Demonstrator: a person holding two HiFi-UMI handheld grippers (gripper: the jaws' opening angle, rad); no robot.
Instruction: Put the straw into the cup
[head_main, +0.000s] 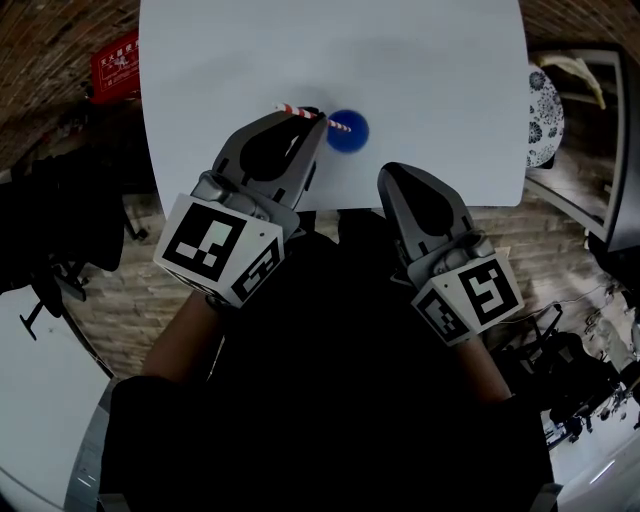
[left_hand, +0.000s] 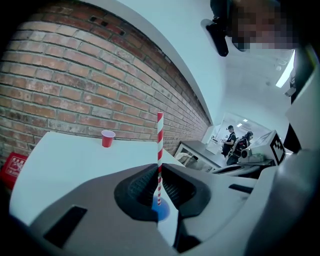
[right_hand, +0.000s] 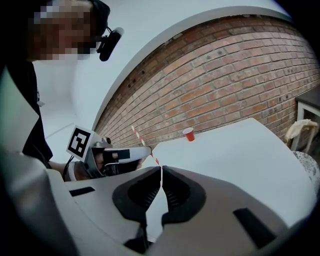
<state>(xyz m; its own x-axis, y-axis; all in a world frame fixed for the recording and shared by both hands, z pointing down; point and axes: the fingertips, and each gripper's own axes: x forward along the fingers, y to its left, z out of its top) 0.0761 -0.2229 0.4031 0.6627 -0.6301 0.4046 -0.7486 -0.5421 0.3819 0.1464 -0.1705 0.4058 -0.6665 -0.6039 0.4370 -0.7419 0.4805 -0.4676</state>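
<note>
Just inside the table edge (head_main: 450, 198), left tool (head_main: 312, 118) pinches the straw (head_main: 339, 124) at the cup (head_main: 352, 137); right tool (head_main: 392, 172) closed, empty.

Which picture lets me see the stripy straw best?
The left gripper view. There the straw stands upright, nearly whole, pinched between the jaws of the left gripper. The head view shows only short striped bits poking past that gripper. The right gripper view shows it small, thin and slanted.

Head view steeply down; gripper views low, sharing table (head_main: 430, 60), brick wall (left_hand: 75, 75).
</note>
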